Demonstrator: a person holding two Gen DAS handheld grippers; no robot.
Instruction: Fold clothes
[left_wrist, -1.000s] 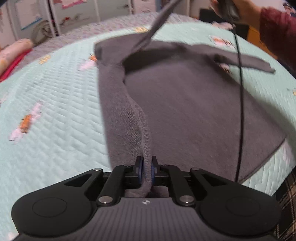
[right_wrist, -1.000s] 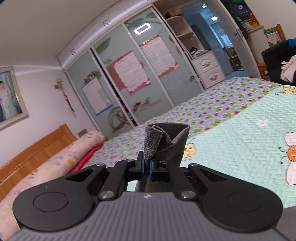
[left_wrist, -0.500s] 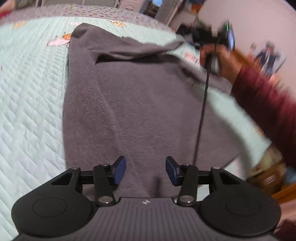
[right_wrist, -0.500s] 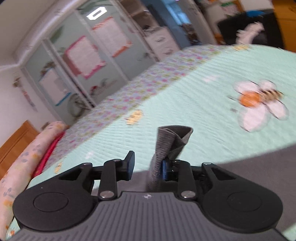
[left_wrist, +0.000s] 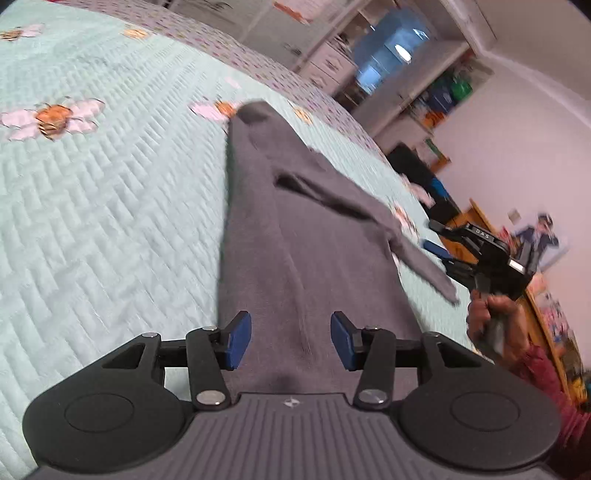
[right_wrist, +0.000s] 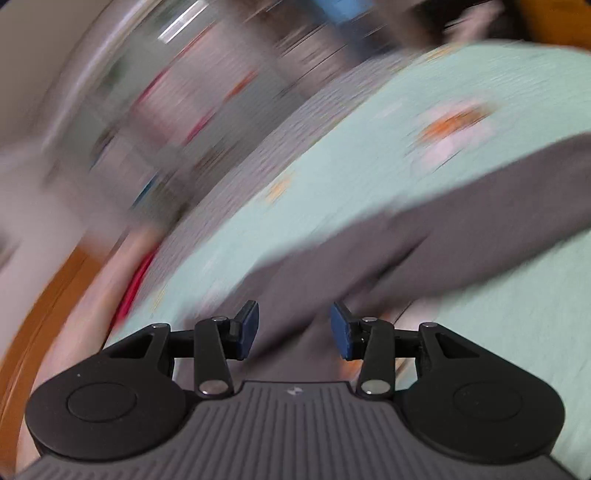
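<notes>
Nearest in the left wrist view, the left hand-held gripper stands with its blue pads well apart and pressing on nothing; the grey garment lies on the bed beneath the gap between them. In the right wrist view, which is heavily blurred, the right hand-held gripper has its jaws opening, with grey cloth under the gap and neither pad clamped on it. The garment lies on a mint-green quilted bedspread printed with bees. From the left gripper it runs away as a long, narrowing shape with a fold line down its length, and one sleeve slants off to the right across the bedspread, its end near the bed's right edge. Just beyond that sleeve end, the left wrist view shows the right gripper from outside, held by a hand in a dark red sleeve. In the right wrist view the garment stretches as a broad grey band toward the right. Farther off are blurred cupboards and shelves against the wall.
</notes>
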